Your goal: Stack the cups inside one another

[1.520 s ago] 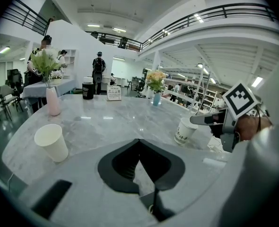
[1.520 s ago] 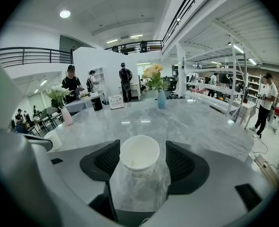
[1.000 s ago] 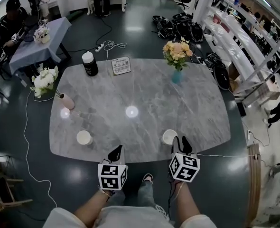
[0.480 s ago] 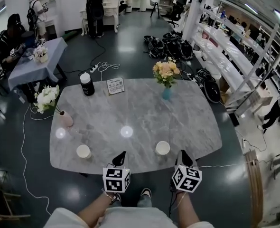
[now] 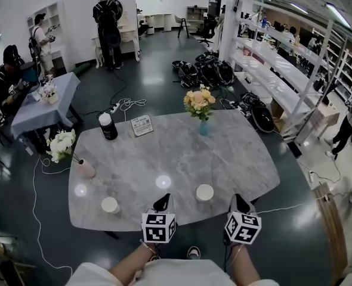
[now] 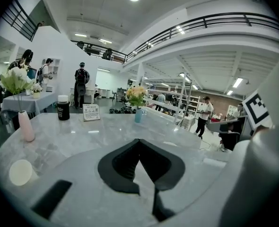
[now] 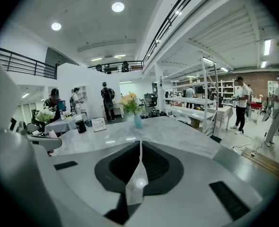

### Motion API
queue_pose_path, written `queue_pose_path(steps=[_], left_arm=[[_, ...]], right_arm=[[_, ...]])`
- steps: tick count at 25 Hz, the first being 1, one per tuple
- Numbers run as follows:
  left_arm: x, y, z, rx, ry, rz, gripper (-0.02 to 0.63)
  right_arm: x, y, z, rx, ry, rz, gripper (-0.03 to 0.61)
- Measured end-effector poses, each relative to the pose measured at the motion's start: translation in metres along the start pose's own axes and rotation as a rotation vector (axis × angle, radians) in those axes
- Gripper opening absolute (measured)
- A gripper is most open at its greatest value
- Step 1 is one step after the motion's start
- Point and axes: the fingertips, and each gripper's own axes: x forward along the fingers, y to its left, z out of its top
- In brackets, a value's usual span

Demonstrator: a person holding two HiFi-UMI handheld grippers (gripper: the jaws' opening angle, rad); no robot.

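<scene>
Two white cups stand apart near the front edge of the grey marble table (image 5: 182, 154): one at the left (image 5: 110, 205) (image 6: 21, 172), one right of middle (image 5: 204, 192). Both grippers hover just off that front edge. My left gripper (image 5: 161, 200) (image 6: 139, 142) sits between the two cups, shut and empty. My right gripper (image 5: 238, 200) (image 7: 140, 143) is to the right of the right cup and apart from it. Its jaws have just been closing, the tips now meet, and nothing is between them. Neither cup shows in the right gripper view.
At the table's back stand a black bottle with a white lid (image 5: 107, 126), a sign card (image 5: 141, 125) and a blue vase of flowers (image 5: 203, 127). A pink vase (image 5: 85, 168) is at the left edge. Cables, people, another table (image 5: 42, 103) and shelves surround it.
Both grippers have drawn back off the table's front edge. The right gripper, open beside the right cup before, has left it and closed. The head view has tilted up.
</scene>
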Motion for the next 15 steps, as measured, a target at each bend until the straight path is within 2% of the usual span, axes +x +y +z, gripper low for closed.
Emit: queue_pose_path(steps=[4, 10, 15], left_arm=[[0.001, -0.004, 0.001, -0.029, 0.009, -0.009, -0.003], [0.005, -0.011, 0.001, 0.008, 0.014, -0.009, -0.003], [0.007, -0.011, 0.001, -0.018, 0.012, 0.017, -0.003]], right_arm=[[0.000, -0.002, -0.001, 0.002, 0.005, 0.004, 0.018], [0.003, -0.003, -0.004, 0.001, 0.012, 0.017, 0.018], [0.004, -0.004, -0.002, -0.005, 0.013, 0.029, 0.018]])
